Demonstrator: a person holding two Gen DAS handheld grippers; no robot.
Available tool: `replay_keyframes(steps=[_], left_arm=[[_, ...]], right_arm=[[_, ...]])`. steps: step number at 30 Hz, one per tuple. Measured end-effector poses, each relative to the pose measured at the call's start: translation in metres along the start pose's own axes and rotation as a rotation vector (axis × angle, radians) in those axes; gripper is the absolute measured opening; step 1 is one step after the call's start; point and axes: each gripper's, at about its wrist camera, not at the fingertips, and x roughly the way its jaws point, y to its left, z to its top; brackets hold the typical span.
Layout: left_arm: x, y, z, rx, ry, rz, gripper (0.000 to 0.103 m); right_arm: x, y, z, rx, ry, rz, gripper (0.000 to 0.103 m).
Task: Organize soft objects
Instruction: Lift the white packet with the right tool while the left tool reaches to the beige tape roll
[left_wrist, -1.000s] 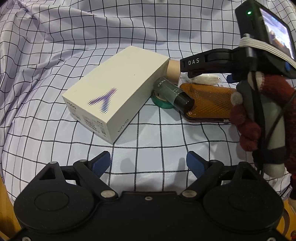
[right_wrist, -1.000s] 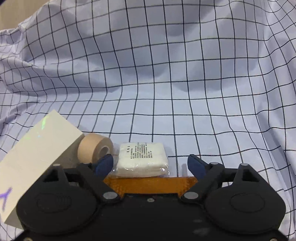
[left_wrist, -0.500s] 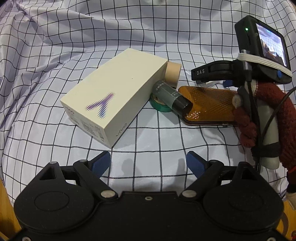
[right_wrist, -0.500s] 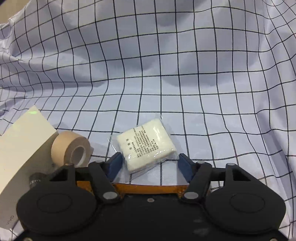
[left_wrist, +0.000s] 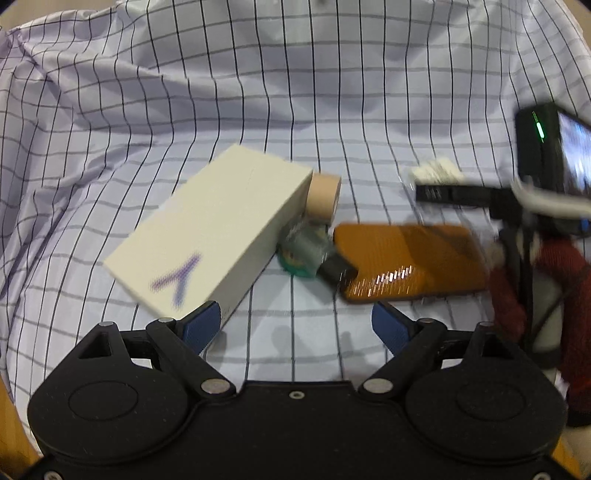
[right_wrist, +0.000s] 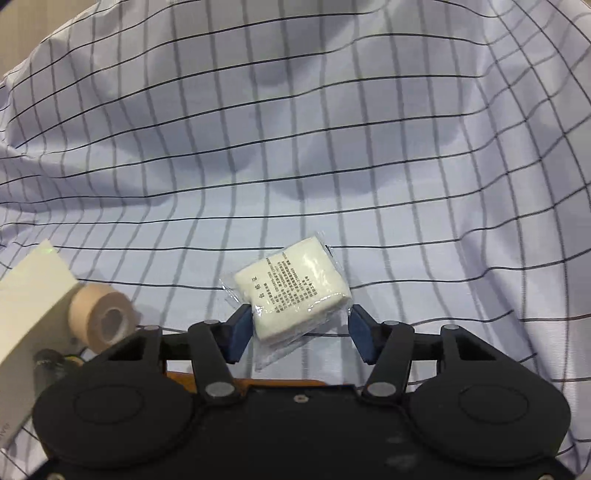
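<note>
A white gauze packet (right_wrist: 295, 288) in clear wrap sits tilted between the blue pads of my right gripper (right_wrist: 299, 332). Its jaws are closing and both pads press the packet's sides. In the left wrist view the same packet (left_wrist: 436, 171) shows at the tip of the right gripper (left_wrist: 436, 192), clear of the other items. My left gripper (left_wrist: 295, 325) stands open over the checked cloth (left_wrist: 295, 92) with nothing between its fingers. It is just in front of a cream box (left_wrist: 207, 240).
A beige tape roll (left_wrist: 325, 199) leans against the box's far end. A dark bottle (left_wrist: 314, 254) lies on a green tape ring (left_wrist: 291, 267), beside an orange mesh pouch (left_wrist: 410, 262). A red-gloved hand (left_wrist: 554, 295) holds the right gripper. The cloth is wrinkled at the left.
The right gripper's jaws came together on the white packet and carried it rightward, away from the tape roll and the orange pouch. The left gripper stayed open and drifted slightly closer to the box.
</note>
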Motion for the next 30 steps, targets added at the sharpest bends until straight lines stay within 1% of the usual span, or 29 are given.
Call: replay_keyframes(steps=[4,6,8,10,13,15,16,19,25,30], left_arm=[[0.005,-0.003,0.023,-0.040,-0.019,-0.023,0.086],[0.010,-0.005,0.036,-0.058,-0.021,-0.037,0.086],[0.016,-0.008,0.048,-0.076,-0.019,-0.048,0.086],[0.022,-0.011,0.058,-0.090,-0.023,-0.055,0.086],[0.032,-0.017,0.071,-0.092,-0.027,-0.049,0.085],[0.040,-0.022,0.078,-0.085,-0.022,-0.045,0.085],[0.043,-0.024,0.080,-0.083,-0.017,-0.044,0.085],[0.056,-0.029,0.083,-0.079,0.004,-0.050,0.086],[0.075,-0.041,0.083,-0.073,0.030,-0.077,0.085],[0.083,-0.047,0.085,-0.054,0.017,-0.038,0.085]], right_arm=[[0.006,-0.012,-0.009,-0.003,-0.001,-0.024,0.056],[0.007,-0.017,-0.014,-0.002,-0.009,-0.023,0.056],[0.005,-0.019,-0.018,-0.005,-0.029,-0.017,0.056],[0.002,-0.017,-0.022,-0.037,-0.062,-0.029,0.057],[0.001,-0.015,-0.032,-0.079,-0.118,-0.035,0.059],[-0.001,-0.020,-0.033,-0.050,-0.125,-0.010,0.061],[-0.001,-0.025,-0.033,-0.025,-0.128,0.005,0.063],[0.003,-0.033,-0.033,0.028,-0.124,0.042,0.063],[0.002,-0.027,-0.036,0.013,-0.133,0.040,0.065],[0.002,-0.029,-0.037,0.026,-0.134,0.048,0.065]])
